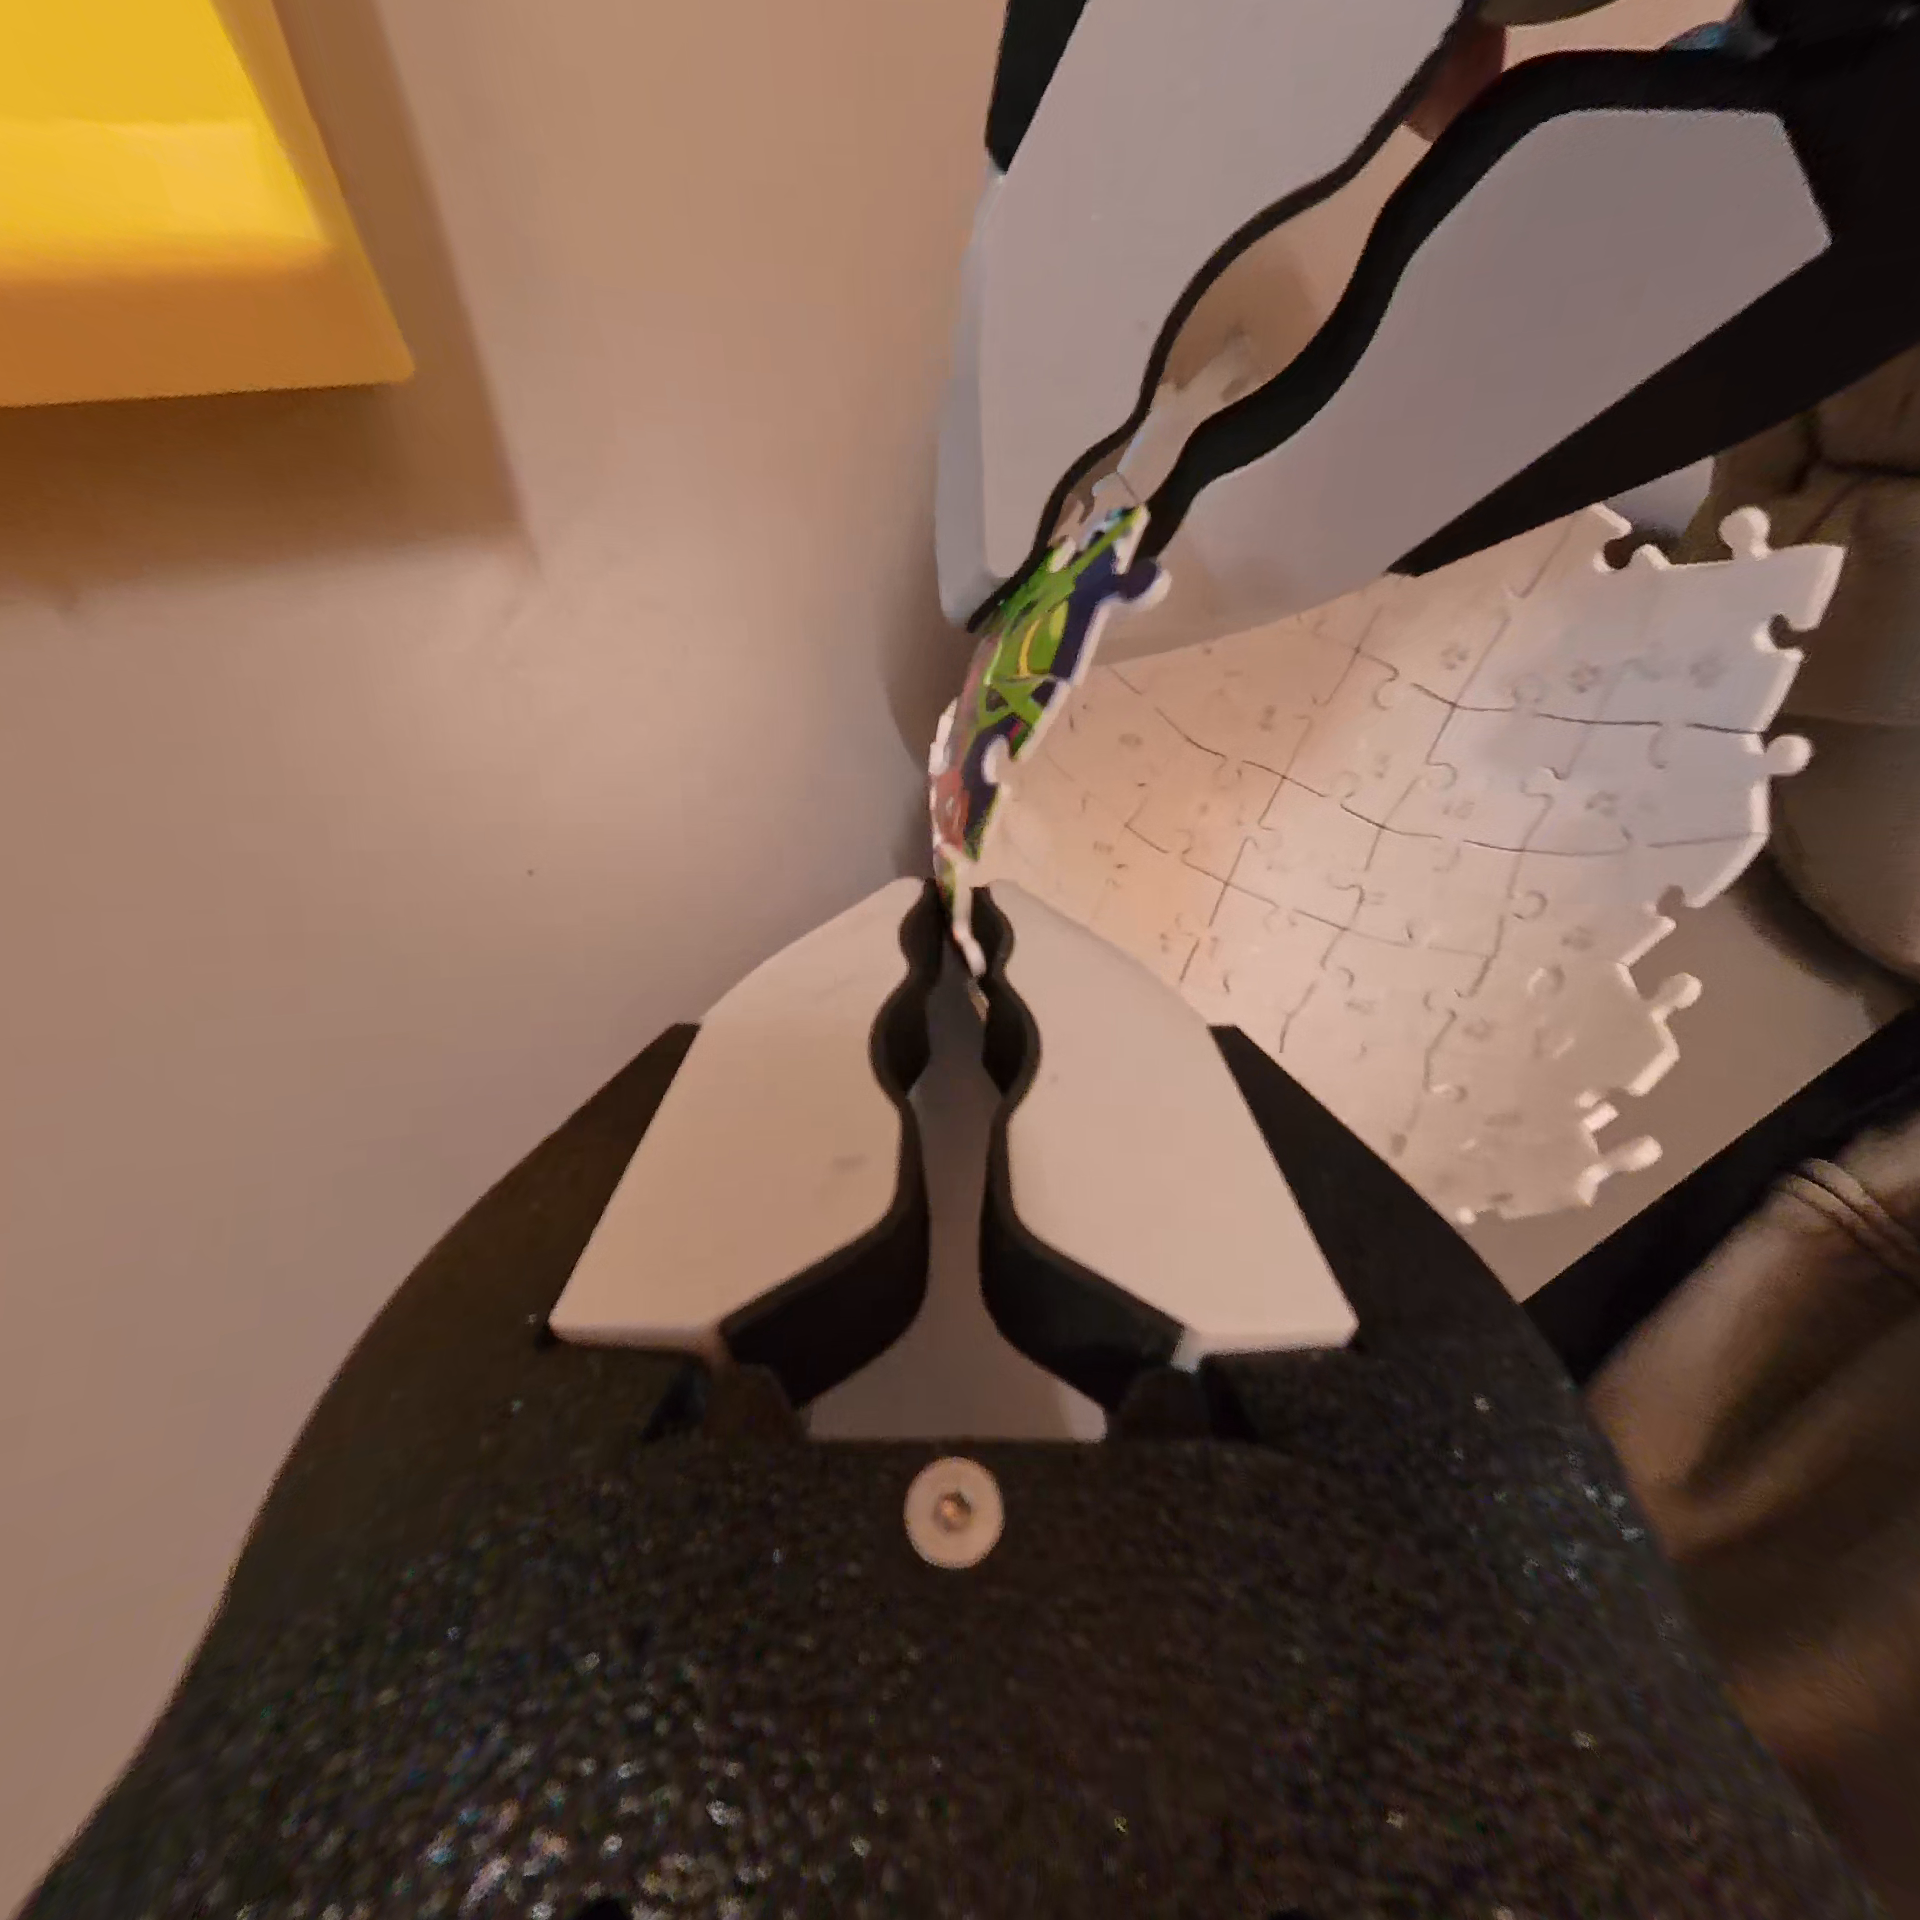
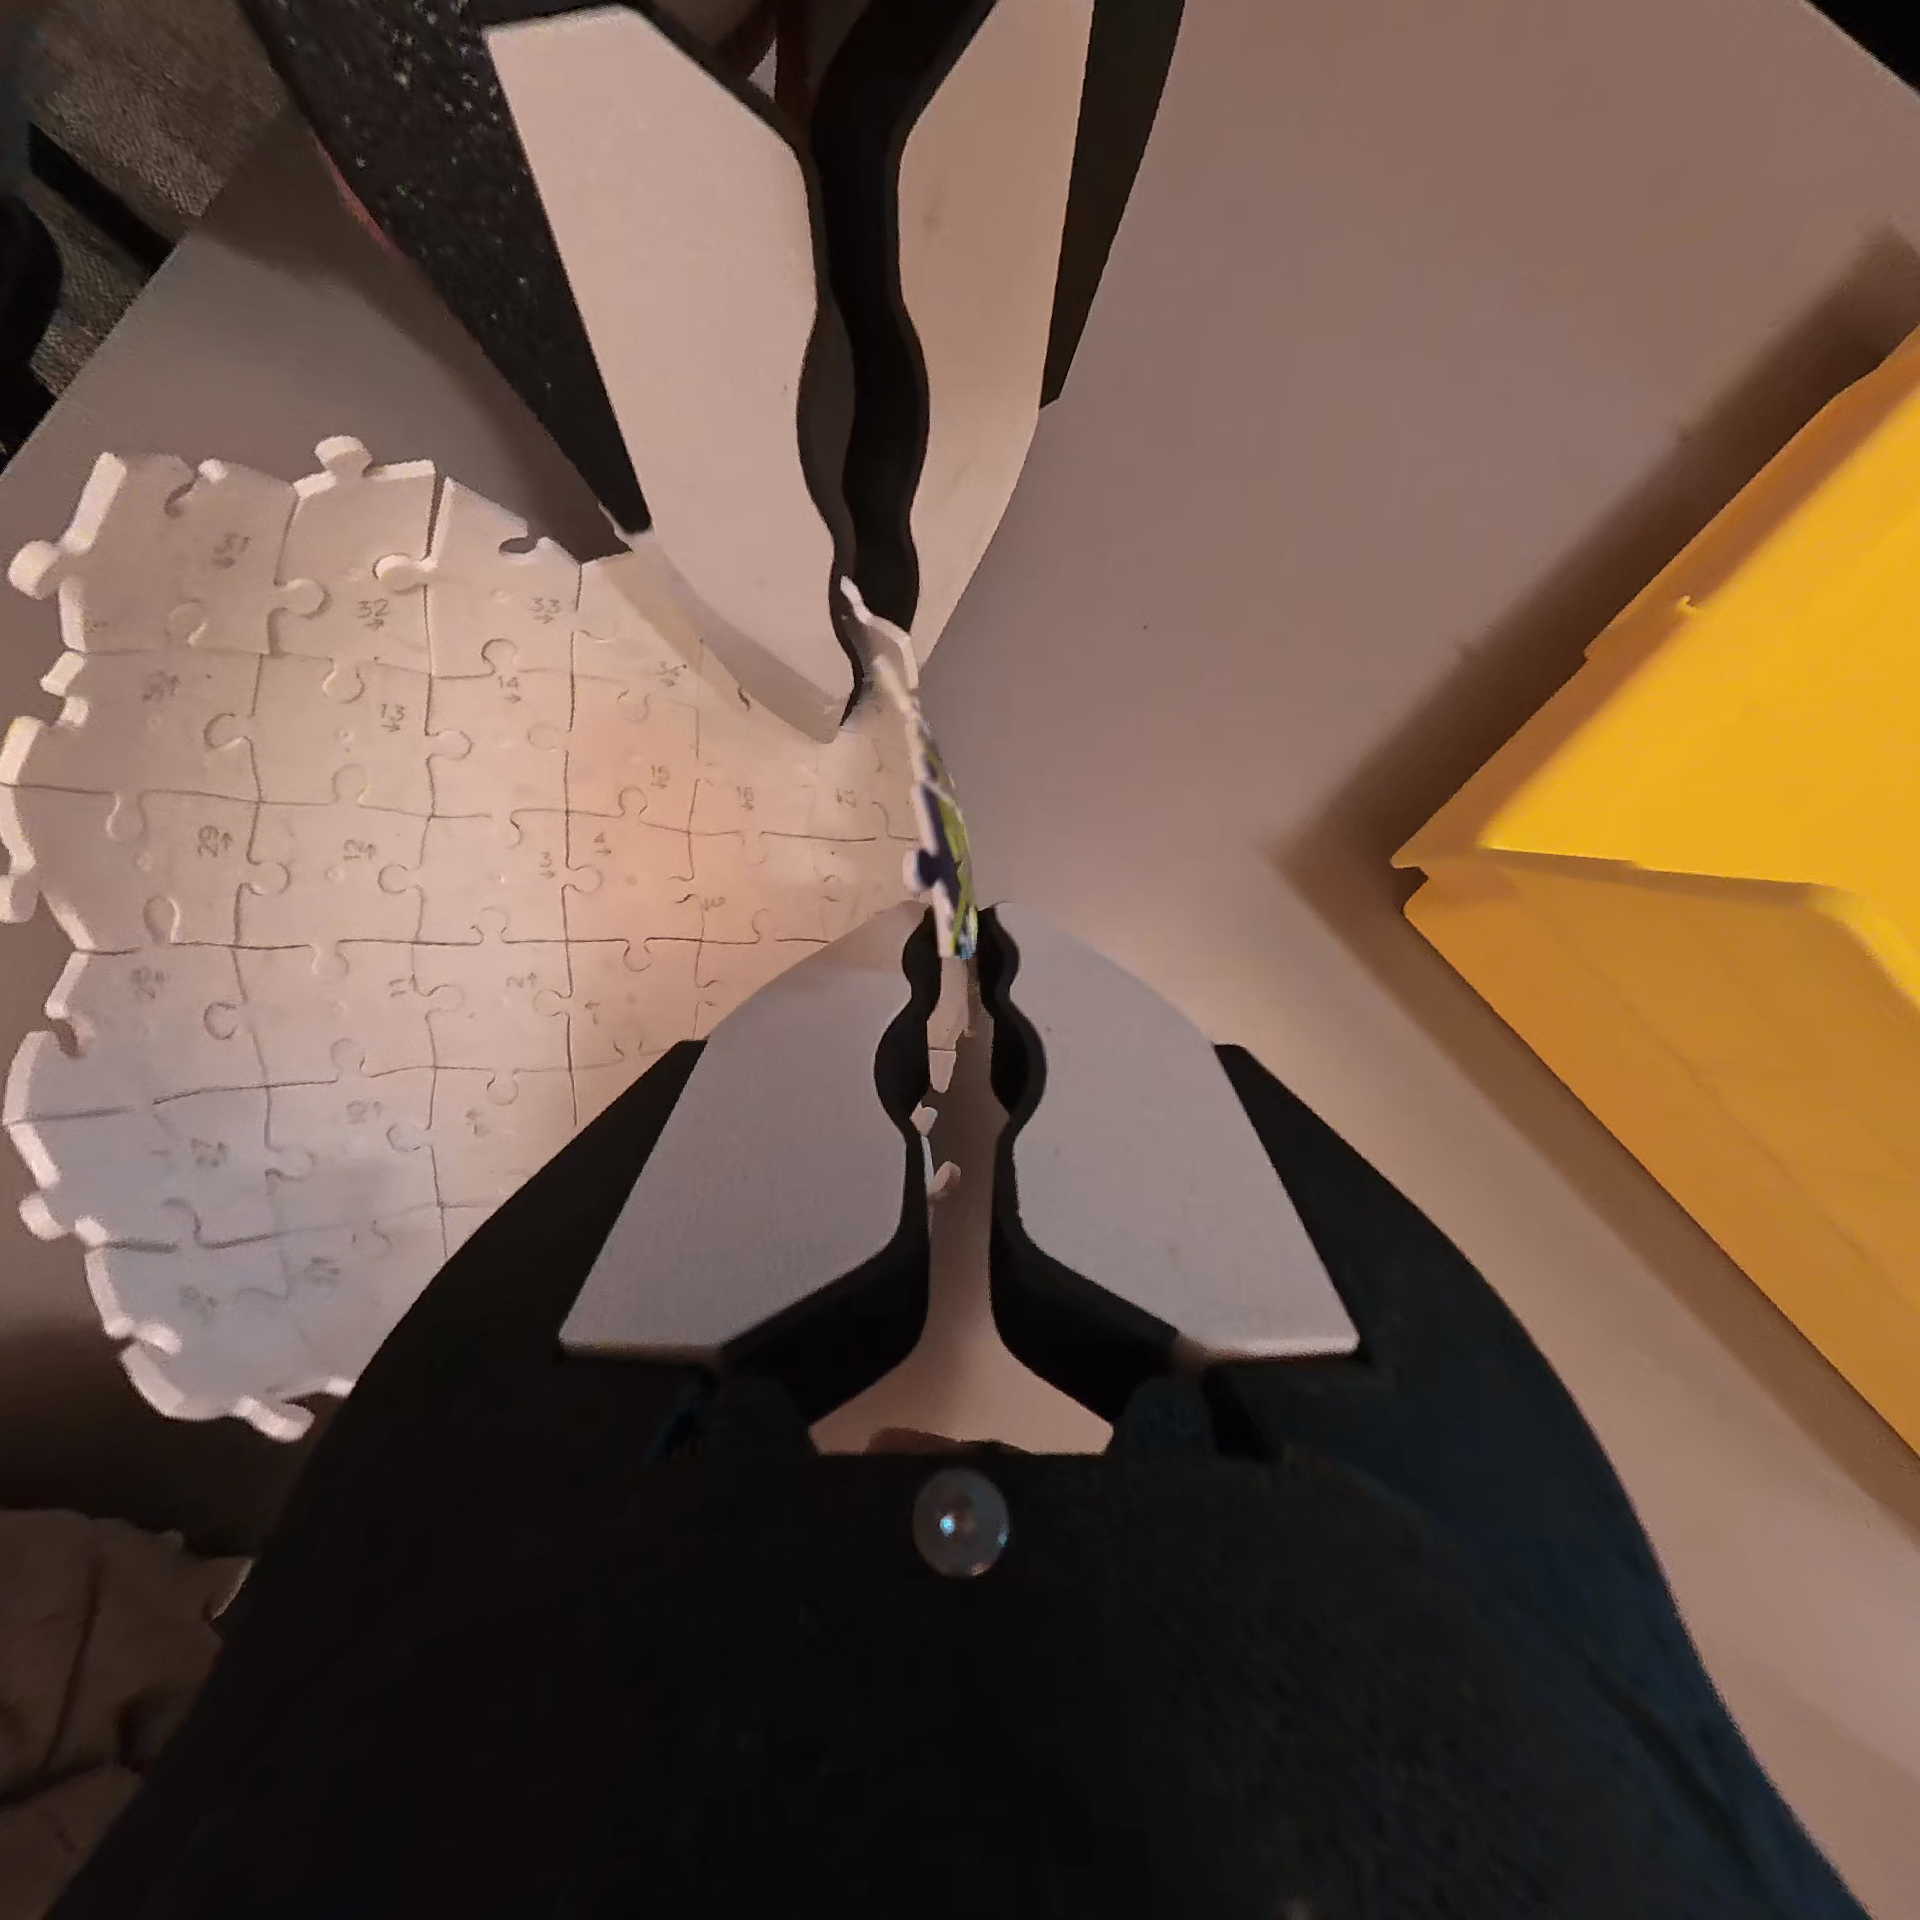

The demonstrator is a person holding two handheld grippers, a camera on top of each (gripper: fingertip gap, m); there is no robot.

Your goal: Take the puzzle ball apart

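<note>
The curved white shell of joined puzzle-ball pieces [image 2: 343,883] is held over the pale flat desk [image 2: 1195,520], clamped along one edge between the left hand-held gripper [image 1: 961,904] and the right hand-held gripper [image 2: 951,925], which face each other. The yellow plastic box [image 2: 1683,831] stands on the desk, well apart, opposite the shell.

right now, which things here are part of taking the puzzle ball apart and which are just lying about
Part of the job:
- puzzle shell, white inner side showing
- left gripper, shut on its rim
- right gripper, shut on the same rim

Just lying about:
- yellow box
- table
</note>
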